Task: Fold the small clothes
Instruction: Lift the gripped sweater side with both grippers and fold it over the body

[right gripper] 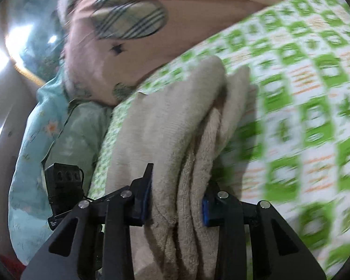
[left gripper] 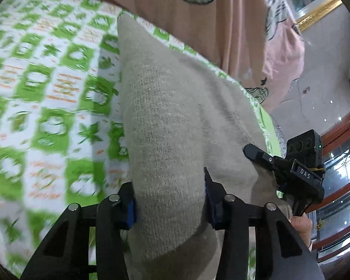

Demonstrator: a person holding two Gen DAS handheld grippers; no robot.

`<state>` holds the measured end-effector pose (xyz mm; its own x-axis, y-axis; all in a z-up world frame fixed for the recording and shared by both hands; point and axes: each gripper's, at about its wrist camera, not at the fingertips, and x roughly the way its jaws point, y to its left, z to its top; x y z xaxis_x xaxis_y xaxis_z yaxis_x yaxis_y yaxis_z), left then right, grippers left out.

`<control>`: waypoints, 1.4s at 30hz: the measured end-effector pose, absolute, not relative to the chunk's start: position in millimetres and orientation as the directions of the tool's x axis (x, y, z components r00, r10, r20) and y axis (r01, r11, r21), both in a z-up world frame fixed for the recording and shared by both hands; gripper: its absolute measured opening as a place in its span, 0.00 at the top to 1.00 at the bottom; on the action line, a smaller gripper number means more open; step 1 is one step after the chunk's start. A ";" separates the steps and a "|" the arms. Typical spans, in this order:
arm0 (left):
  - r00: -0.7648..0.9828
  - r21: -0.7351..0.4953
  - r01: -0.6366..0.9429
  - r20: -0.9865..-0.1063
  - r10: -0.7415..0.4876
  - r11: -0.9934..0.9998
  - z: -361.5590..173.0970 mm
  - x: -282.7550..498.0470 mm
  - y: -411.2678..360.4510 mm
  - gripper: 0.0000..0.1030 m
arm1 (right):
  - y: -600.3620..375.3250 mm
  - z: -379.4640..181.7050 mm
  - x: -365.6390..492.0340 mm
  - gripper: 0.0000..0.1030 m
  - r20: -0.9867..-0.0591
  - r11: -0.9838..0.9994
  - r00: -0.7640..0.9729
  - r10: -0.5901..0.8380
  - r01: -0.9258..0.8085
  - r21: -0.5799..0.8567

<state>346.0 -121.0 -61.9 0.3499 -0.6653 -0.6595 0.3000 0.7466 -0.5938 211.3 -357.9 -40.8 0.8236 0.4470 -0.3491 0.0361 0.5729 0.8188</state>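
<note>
Above the green-checked cloth, both tongs pinch a beige sock stretching lengthwise away.

A matt, fuzzy knit is seen in the beige garment. The green-and-white sheet is printed cloth. The tongs are matt black plastic, studded with shiny metal pins.
</note>
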 end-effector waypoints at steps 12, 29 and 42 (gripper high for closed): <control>0.497 -0.508 0.247 -0.664 -0.558 0.825 -11.9 246.8 28.8 0.57 | -235.4 -37.7 252.0 0.67 -0.292 0.551 0.752 0.591 -0.112 0.827; 0.503 -0.490 0.158 -0.707 -0.497 0.857 -55.4 227.5 70.8 0.32 | -232.4 -56.3 236.0 0.48 -0.409 0.599 0.753 0.516 0.025 0.801; 0.639 -0.477 0.243 -0.577 -0.509 0.845 -0.4 211.8 95.0 0.38 | -243.0 -23.0 280.3 0.72 -0.468 0.693 0.767 0.440 0.042 0.720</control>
<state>211.8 95.0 -0.4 0.6387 -0.5091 -0.5769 0.2430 0.8449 -0.4766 280.3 -243.0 -23.0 0.7669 0.4396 -0.4676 0.0420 0.6926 0.7201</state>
